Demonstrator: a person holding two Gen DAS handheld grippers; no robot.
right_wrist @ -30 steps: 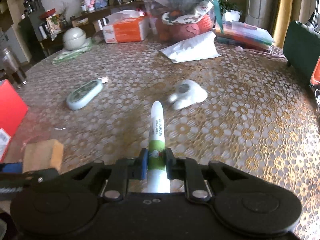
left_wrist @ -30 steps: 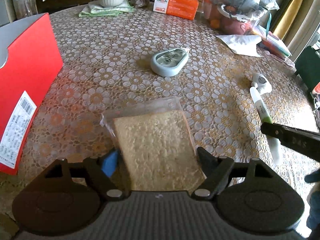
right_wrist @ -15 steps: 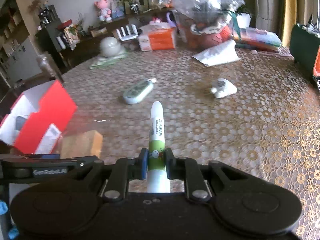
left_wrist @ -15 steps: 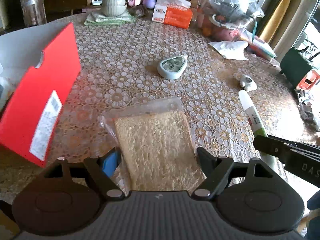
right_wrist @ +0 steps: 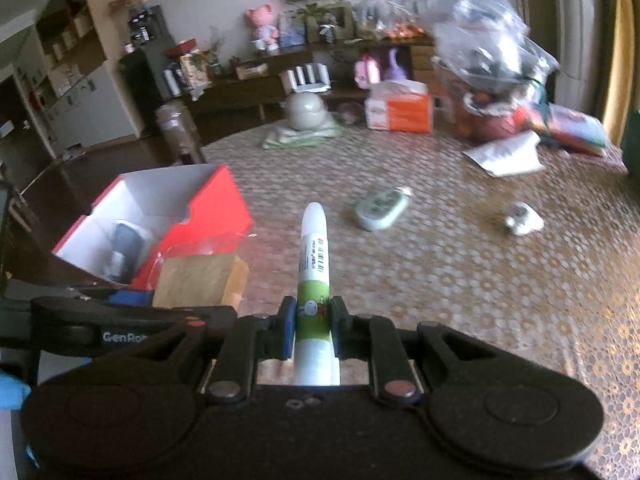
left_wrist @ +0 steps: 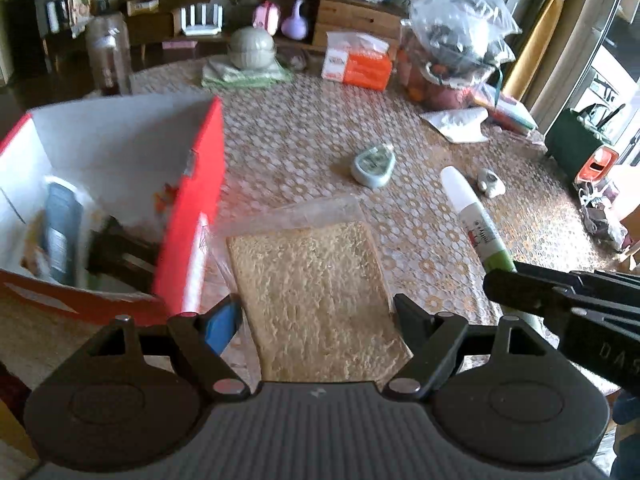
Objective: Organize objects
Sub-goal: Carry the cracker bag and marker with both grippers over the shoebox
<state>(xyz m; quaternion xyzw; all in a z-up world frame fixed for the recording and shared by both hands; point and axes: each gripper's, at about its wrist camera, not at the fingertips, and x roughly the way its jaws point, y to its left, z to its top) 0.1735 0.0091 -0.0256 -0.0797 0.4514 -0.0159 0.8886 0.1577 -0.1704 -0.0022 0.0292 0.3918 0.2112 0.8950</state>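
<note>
My left gripper (left_wrist: 318,314) is shut on a tan loofah pad in a clear bag (left_wrist: 316,280) and holds it above the table, just right of an open red box (left_wrist: 192,216). The pad also shows in the right wrist view (right_wrist: 196,280). My right gripper (right_wrist: 313,314) is shut on a white and green glue pen (right_wrist: 313,256), lifted off the table; the pen shows in the left wrist view (left_wrist: 476,224). The red box (right_wrist: 208,200) has a white inside and holds a grey item (right_wrist: 124,252).
A pale blue tape dispenser (left_wrist: 373,164) and a small white object (left_wrist: 490,182) lie on the lace-patterned table (left_wrist: 304,128). An orange tissue box (left_wrist: 356,62), a grey lidded bowl (left_wrist: 252,48), a white paper (left_wrist: 460,124) and a full plastic bag (left_wrist: 460,40) stand at the far edge.
Both grippers have risen and pulled back with their loads. The red box's open inside has come into view on the left.
</note>
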